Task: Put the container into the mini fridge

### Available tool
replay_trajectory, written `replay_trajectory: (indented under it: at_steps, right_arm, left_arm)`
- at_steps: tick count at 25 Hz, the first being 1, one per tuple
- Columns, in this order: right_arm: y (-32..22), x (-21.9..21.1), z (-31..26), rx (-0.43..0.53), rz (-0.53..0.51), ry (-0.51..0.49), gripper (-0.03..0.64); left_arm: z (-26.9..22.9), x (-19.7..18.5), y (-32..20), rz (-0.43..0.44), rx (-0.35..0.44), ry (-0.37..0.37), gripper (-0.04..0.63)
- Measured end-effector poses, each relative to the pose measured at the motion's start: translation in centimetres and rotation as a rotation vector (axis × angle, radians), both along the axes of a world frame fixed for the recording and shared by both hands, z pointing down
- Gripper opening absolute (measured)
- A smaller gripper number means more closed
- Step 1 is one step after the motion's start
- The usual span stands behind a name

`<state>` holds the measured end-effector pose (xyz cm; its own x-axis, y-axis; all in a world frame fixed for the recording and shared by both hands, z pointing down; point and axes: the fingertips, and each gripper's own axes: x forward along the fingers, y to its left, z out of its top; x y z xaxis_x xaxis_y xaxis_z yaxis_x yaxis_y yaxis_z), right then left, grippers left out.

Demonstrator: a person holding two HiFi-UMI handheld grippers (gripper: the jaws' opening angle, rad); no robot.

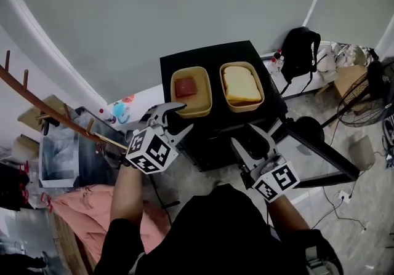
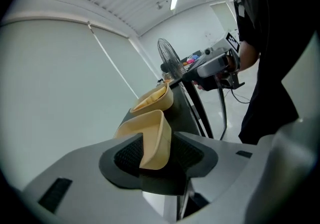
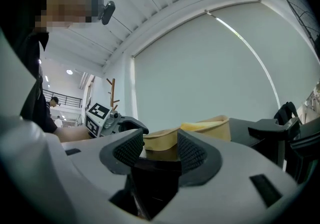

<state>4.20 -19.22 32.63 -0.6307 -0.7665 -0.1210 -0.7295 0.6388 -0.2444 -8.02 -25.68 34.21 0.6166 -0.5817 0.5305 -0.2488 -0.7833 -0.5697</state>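
between the jaws of the left gripper (image 2: 156, 152) sits the near corner of one container (image 2: 150, 135), with both pads pressed against its rim. it is one of two tan open-topped tubs, the second container (image 1: 241, 86) lying just beyond those jaws, and both stand upright on the single black mini fridge (image 1: 212, 52) with their long axes running away from the person. the right gripper (image 3: 160, 153) has its jaws partly apart and empty, with both tubs ahead of them.

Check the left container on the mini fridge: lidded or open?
Open. Head view looks straight into the yellow container at a reddish block inside; its bare rim shows between the jaws of the left gripper, no lid.
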Motion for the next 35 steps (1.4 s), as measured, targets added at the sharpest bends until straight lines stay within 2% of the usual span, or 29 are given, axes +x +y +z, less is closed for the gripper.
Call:
replay_trajectory:
  at_steps: [2,5,10,16,19,22,25,31,35]
  right_arm:
    - [0.3,-0.5,0.2,-0.003,-0.023,0.008,0.222]
    - [0.4,-1.2,0.5,-0.013,-0.052,0.008,0.222]
    - [0.6,-1.7,1.1,-0.041,-0.070,-0.013,0.222]
    - [0.5,-2.5,1.7,-0.137,-0.095,-0.082,0.222]
    - [0.3,-2.9,2.2,-0.228,-0.109,-0.170,0.222]
    - [0.2,-3.5,3.1,-0.363,-0.170,-0.295,0.223]
    - [0.3,-4.8,3.4,-0.465,-0.279,-0.384,0.277]
    - [-0.2,-6.3,2.1,-0.627,-0.385,-0.635,0.307]
    - [-0.8,-6.9,2.1,-0.675,-0.416,-0.710,0.316]
  left_arm:
    - [0.0,-0.1,-0.4,-0.017,0.035,-0.023,0.145]
    - [0.1,0.0,-0.5,-0.017,0.025,-0.025,0.082]
    - [0.1,0.6,0.2,0.032,0.032,-0.042,0.059]
    - [-0.3,1.3,1.6,0.073,0.019,0.005,0.043]
    - [-0.4,1.5,2.8,0.089,0.023,0.021,0.041]
    - [-0.5,1.6,4.1,0.108,0.013,0.037,0.037]
    - [-0.7,1.7,5.0,0.117,0.004,0.052,0.037]
    - [-0.8,1.5,7.4,0.134,-0.004,0.059,0.037]
    - [-1.0,1.3,8.7,0.130,-0.025,0.093,0.037]
